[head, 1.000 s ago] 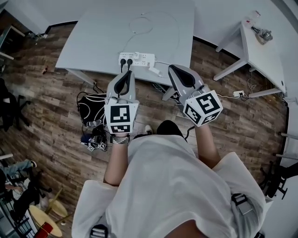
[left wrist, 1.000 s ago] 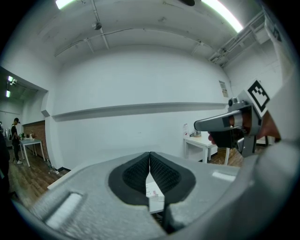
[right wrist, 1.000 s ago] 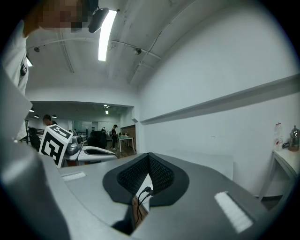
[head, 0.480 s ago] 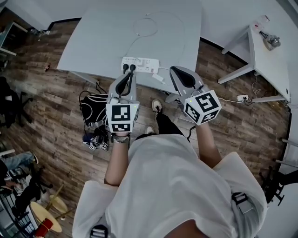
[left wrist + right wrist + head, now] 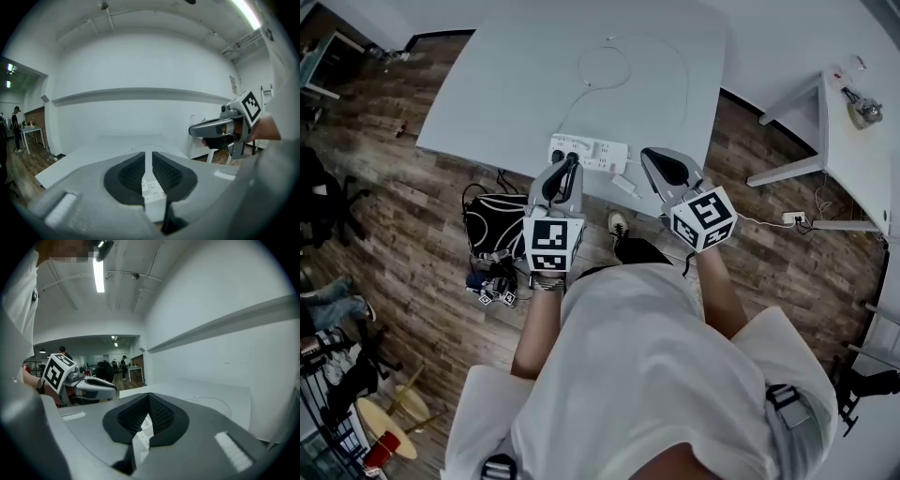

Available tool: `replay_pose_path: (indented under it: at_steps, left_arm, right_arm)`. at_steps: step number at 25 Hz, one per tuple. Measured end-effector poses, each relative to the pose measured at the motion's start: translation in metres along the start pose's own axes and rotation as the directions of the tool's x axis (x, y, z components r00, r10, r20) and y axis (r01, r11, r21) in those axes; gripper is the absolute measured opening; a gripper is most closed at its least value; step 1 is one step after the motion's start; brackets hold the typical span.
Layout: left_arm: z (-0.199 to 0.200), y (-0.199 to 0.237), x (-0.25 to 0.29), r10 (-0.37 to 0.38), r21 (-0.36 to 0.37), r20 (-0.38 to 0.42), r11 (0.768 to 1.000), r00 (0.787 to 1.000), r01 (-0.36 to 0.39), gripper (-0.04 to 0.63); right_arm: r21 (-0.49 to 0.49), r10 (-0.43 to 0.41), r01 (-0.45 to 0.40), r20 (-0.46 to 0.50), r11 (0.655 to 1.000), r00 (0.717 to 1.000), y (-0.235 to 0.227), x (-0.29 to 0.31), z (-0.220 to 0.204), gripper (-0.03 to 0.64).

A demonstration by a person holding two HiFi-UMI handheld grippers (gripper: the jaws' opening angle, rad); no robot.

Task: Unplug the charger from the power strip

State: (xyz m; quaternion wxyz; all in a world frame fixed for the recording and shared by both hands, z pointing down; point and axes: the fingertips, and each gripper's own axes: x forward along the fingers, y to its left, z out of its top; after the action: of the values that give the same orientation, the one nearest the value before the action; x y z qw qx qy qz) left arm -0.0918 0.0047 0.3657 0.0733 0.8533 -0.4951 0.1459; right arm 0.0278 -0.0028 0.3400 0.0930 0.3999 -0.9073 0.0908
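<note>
A white power strip (image 5: 598, 153) lies at the near edge of the grey table (image 5: 506, 94). A small white charger block (image 5: 623, 184) sits at its right near corner. Farther back on the table a thin white cable (image 5: 605, 66) loops. My left gripper (image 5: 570, 162) hovers over the strip's left end. Its jaws have just been opening and stand a narrow slit apart with nothing between them (image 5: 147, 157); the strip (image 5: 152, 190) shows through the slit. My right gripper (image 5: 653, 156) hangs just right of the strip, above the charger, its tips together (image 5: 149, 399).
A black bag (image 5: 492, 220) and a tangle of cables lie on the wood floor under the table's near edge. A second white table (image 5: 853, 141) stands at the right, with a small socket block (image 5: 794, 217) on the floor beside it. The person's shoe (image 5: 619, 225) is below the grippers.
Both grippers have moved forward and down toward the table's near edge. The left one now overlaps the power strip's left end, and its jaws have parted slightly.
</note>
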Motion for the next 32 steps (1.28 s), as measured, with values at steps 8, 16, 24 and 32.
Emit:
replay_pose_path:
  at_steps: [8, 16, 24, 32]
  left_arm:
    - [-0.038, 0.01, 0.042, 0.017, -0.046, -0.094, 0.999, 0.995, -0.021, 0.055]
    - [-0.064, 0.017, 0.074, 0.028, -0.066, -0.188, 0.997, 0.982, -0.041, 0.073]
    - [-0.1, 0.017, 0.096, 0.028, -0.107, -0.278, 0.992, 0.96, -0.06, 0.094]
    - [-0.128, 0.019, 0.113, 0.037, -0.184, -0.319, 0.978, 0.947, -0.1, 0.135]
  right_arm:
    - [0.01, 0.046, -0.045, -0.11, 0.999, 0.993, -0.03, 0.047, -0.041, 0.002]
    - [0.031, 0.092, -0.088, -0.193, 0.996, 0.977, -0.047, 0.077, -0.076, 0.003]
    - [0.046, 0.14, -0.133, -0.267, 0.99, 0.953, -0.06, 0.093, -0.114, 0.031]
    - [0.063, 0.179, -0.167, -0.356, 0.984, 0.917, -0.061, 0.105, -0.156, 0.031]
